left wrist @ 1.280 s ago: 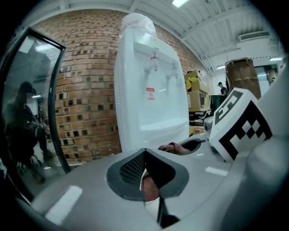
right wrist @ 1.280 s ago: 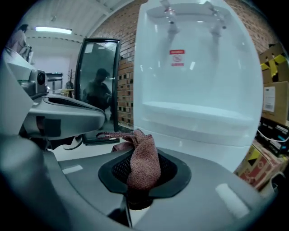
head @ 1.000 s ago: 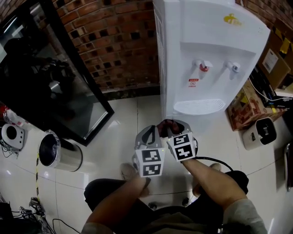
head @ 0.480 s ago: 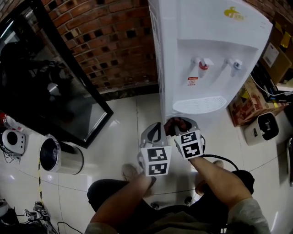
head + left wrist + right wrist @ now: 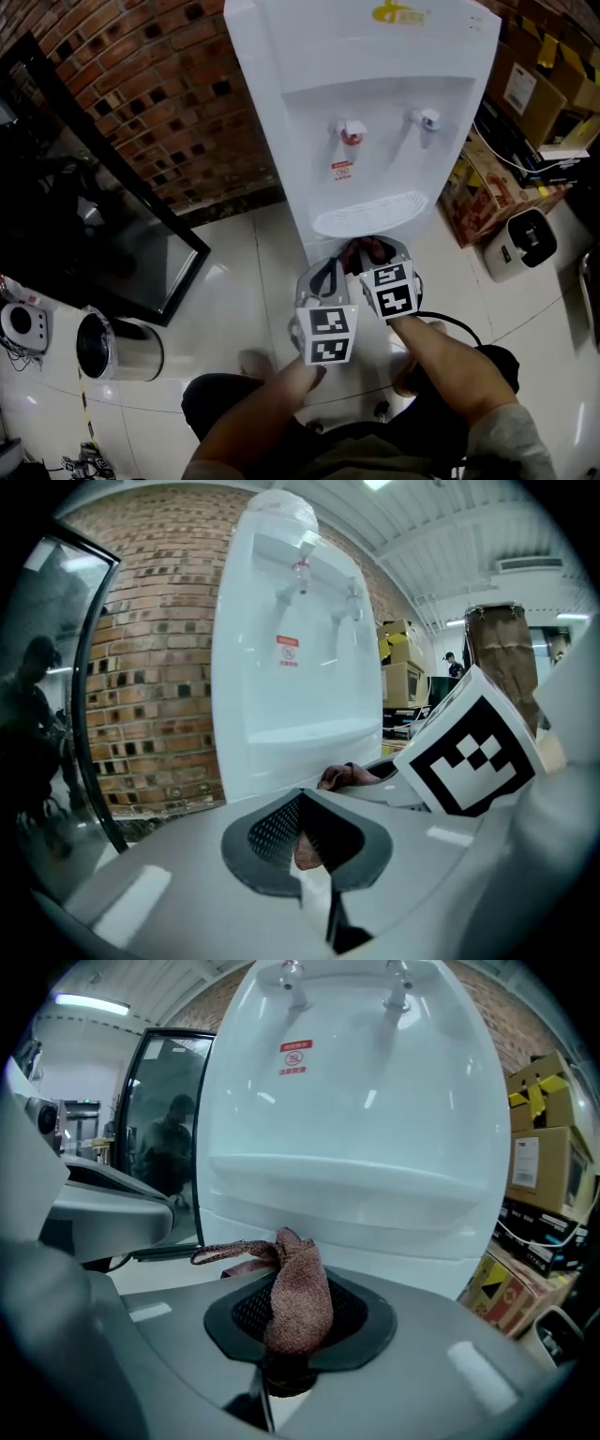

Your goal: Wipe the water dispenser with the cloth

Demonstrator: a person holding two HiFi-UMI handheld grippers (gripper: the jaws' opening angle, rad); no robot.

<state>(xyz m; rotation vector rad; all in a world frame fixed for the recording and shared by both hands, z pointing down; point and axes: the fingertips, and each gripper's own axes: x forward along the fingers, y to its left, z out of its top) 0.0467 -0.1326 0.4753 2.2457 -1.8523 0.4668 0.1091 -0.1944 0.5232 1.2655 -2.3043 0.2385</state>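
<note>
Just below the drip tray of the water dispenser, the right gripper pinches a reddish-brown cloth. The cloth bunches up between its jaws, one loose end trailing left, near the white front but apart from it. Close beside, the left gripper has its jaws drawn together.

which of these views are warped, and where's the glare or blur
Head view: evenly lit and fairly sharp, straight edges bow outward, reflections on the glass door. Left gripper view: heavy fisheye with black corners, and the water dispenser bulges. Right gripper view: same warp, soft sheen streaks on the dispenser, and the cloth looks crisp.
</note>
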